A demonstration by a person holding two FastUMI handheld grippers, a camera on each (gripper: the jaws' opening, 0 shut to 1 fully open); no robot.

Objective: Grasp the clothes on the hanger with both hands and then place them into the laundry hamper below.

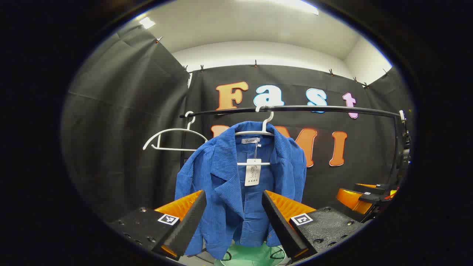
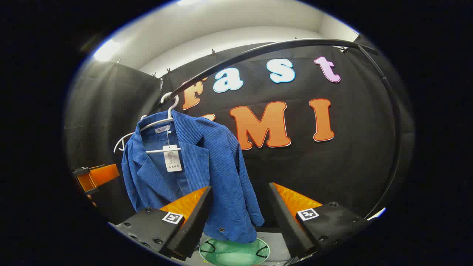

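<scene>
Nothing is grasped yet; the blue jacket (image 1: 240, 184) hangs on its white hanger (image 1: 258, 131) from the rail, above the green hamper (image 2: 234, 253); left claw (image 1: 233, 218) and right claw (image 2: 240, 214) both spread, near it; grasping and lowering remain.

Two-finger left gripper (image 1: 233, 218) with long black wedge-shaped fingers (image 1: 186, 229), ribbed orange on the outer flanks. Textured black mounting blocks behind each finger, studded with round screws, each carrying a small square black-and-white marker. Same build on the right gripper (image 2: 239, 218): black fingers (image 2: 192, 225), orange ribbed sides, screwed black blocks, square markers. Seen from afar, orange body panels edged in black.
</scene>
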